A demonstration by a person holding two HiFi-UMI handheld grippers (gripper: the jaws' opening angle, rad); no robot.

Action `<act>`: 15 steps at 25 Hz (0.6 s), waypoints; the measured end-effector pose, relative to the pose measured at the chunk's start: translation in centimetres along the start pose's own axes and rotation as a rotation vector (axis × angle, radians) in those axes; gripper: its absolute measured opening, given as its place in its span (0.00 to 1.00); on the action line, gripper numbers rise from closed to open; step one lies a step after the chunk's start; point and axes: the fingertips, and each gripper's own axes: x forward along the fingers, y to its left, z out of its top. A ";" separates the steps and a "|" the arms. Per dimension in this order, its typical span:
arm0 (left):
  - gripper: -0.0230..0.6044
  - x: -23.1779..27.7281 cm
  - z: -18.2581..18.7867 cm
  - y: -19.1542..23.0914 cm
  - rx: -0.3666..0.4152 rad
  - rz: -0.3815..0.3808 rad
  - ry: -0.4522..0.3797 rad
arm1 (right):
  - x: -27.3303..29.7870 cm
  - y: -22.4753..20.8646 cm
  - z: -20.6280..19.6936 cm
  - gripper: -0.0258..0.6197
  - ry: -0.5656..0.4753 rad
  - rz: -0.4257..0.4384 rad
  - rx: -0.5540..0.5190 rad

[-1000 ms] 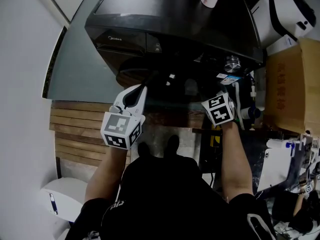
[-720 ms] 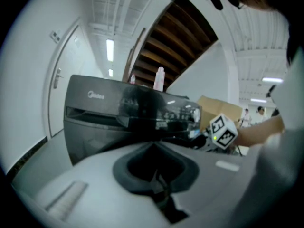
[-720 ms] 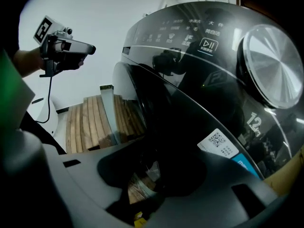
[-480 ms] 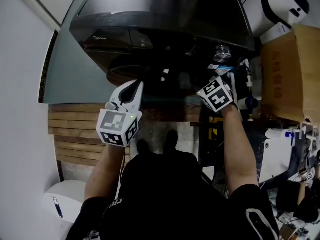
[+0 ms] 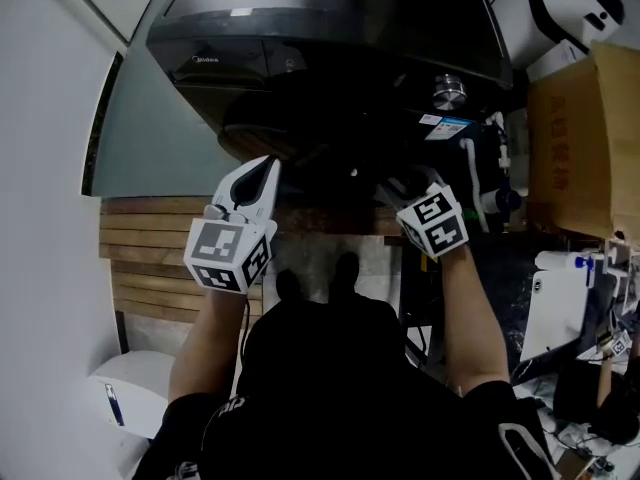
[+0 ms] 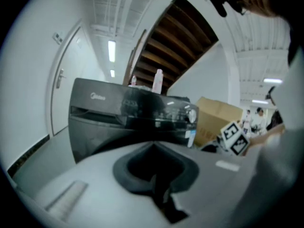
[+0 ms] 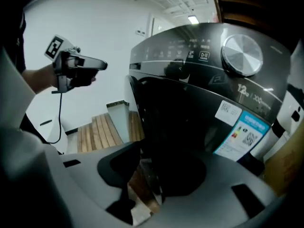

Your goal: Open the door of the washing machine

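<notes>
Hovering at the left, the left gripper (image 5: 265, 168) points at the washing machine (image 5: 300, 28), jaws clenched on nothing and well apart from the door. Centre now: the dark door (image 7: 171, 127) sits on the machine's near face under the control panel, and its edge runs right between the jaws of the right gripper (image 5: 398, 186)! Those jaws have just been closing, yet wooden slats (image 7: 102, 132) show through the gap beside that edge, so they're released, no grip. Far right, a cardboard box (image 5: 590, 148) stands beside the machine.
</notes>
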 end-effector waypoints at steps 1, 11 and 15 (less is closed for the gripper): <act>0.05 -0.5 -0.1 0.2 -0.008 0.002 -0.004 | -0.6 1.6 -0.4 0.28 -0.021 0.007 0.023; 0.05 -6.8 -4.0 -2.8 -0.008 -0.078 0.034 | -3.3 8.0 -1.8 0.24 -0.010 -0.137 0.101; 0.08 -8.7 -5.3 -4.1 -0.030 -0.115 0.067 | -3.9 12.1 -2.0 0.24 -0.007 -0.126 0.078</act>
